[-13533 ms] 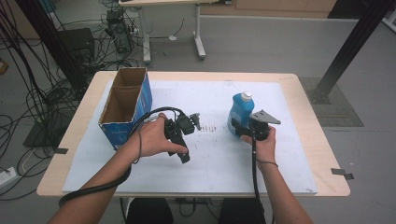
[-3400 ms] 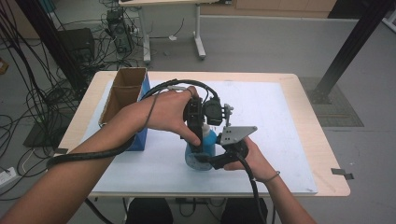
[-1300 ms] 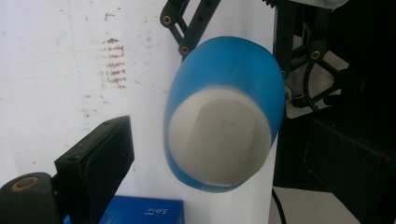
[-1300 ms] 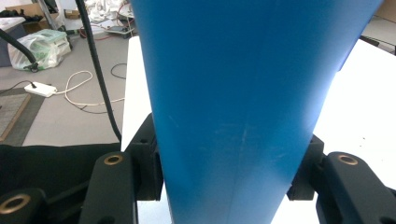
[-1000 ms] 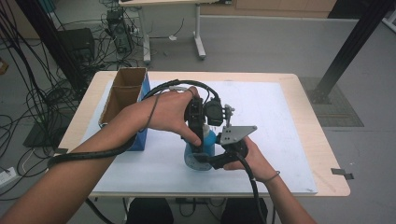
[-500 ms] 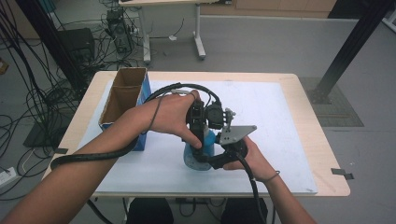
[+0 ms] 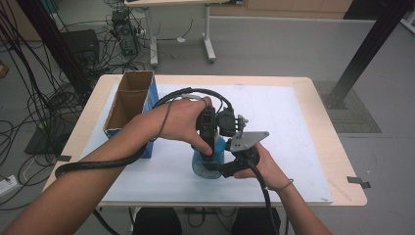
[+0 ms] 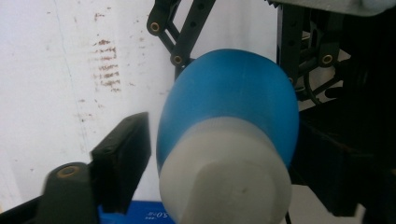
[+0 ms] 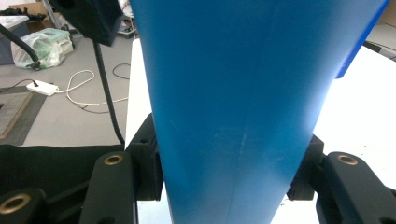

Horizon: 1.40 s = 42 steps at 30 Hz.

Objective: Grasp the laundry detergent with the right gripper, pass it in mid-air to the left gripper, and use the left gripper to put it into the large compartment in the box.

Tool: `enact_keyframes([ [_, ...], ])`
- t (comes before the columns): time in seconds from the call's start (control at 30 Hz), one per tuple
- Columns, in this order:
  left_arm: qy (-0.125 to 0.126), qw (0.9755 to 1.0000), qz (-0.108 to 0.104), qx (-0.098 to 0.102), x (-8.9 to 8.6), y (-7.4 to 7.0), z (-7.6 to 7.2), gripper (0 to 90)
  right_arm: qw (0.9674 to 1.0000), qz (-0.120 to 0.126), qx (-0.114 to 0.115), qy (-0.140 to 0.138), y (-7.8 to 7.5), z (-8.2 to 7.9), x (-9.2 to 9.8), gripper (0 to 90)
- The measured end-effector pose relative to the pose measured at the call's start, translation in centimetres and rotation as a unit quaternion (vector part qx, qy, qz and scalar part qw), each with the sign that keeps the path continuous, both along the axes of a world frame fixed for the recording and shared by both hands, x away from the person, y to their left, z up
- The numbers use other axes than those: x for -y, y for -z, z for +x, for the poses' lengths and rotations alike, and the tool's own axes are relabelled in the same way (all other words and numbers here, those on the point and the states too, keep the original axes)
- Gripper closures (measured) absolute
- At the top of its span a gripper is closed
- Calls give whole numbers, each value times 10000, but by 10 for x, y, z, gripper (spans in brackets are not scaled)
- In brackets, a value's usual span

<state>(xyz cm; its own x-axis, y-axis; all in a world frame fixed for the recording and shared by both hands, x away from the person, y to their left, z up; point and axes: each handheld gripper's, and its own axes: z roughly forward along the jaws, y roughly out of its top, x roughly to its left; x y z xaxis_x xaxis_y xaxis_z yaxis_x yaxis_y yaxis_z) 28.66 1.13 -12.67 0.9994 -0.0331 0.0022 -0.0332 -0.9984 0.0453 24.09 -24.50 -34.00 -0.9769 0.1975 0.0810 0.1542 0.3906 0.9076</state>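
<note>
A blue bottle [image 7: 208,169] with a white cap [image 8: 224,182] stands on the white mat [image 7: 293,127]. My right gripper [image 7: 222,169] comes in level from the right and is shut on the bottle's body [image 9: 233,93], with a pad pressed on each side [image 9: 229,175]. My left gripper [image 7: 210,147] points down over the bottle's top. Its jaws have just been closing, and the cap sits between them [image 8: 219,163]. The left jaw looks blurred, and a thin strip of mat shows between it and the cap. The other jaw is dark against the bottle's side.
An open cardboard box with blue sides [image 7: 128,105] stands at the mat's left edge, close behind my left forearm. The wooden table [image 7: 337,147] has bare mat to the right and at the back. Cables trail from both grippers.
The left gripper's jaws have drawn in around the bottle's cap. Both hands and the bottle have stayed where they were.
</note>
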Motion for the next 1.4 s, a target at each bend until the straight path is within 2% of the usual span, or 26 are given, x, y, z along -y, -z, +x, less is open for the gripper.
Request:
enact_keyframes([
  [0.13,1,10000,17,36,1,0,-1,281,10000,2,0,-3,-1,0,0,433],
  [0.33,-2,10000,25,8,0,-1,0,351,10000,4,-2,-2,-1,0,-1,433],
  [0.77,45,9999,151,-59,5,0,2,364,10000,-38,-8,-66,-2,2,-3,434],
  [1.4,-41,9998,174,-20,8,-3,0,366,9999,70,13,-71,1,2,1,433],
])
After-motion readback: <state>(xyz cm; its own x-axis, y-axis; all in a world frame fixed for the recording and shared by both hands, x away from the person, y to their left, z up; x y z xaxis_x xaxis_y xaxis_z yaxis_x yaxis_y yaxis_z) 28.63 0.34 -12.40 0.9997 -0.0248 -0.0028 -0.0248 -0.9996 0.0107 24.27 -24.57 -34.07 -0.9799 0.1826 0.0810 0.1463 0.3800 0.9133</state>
